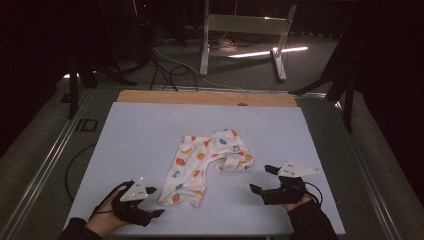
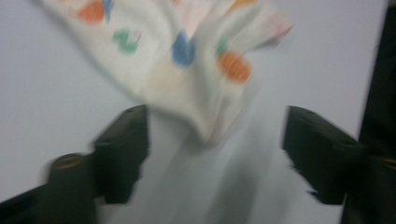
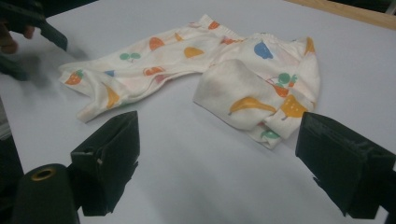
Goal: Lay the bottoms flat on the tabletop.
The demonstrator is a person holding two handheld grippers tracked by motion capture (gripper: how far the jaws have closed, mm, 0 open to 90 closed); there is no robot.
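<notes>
The small cream cotton trousers with a fruit print [image 1: 207,162] lay crumpled, one leg folded, between the left gripper [image 1: 156,201] and right gripper [image 1: 264,178], both jaws spread empty, seemingly poised for straightening.

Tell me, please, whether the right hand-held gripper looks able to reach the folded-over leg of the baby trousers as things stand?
Probably yes: the right hand-held gripper is open, and only bare table lies between it and the folded leg of the trousers.
</notes>
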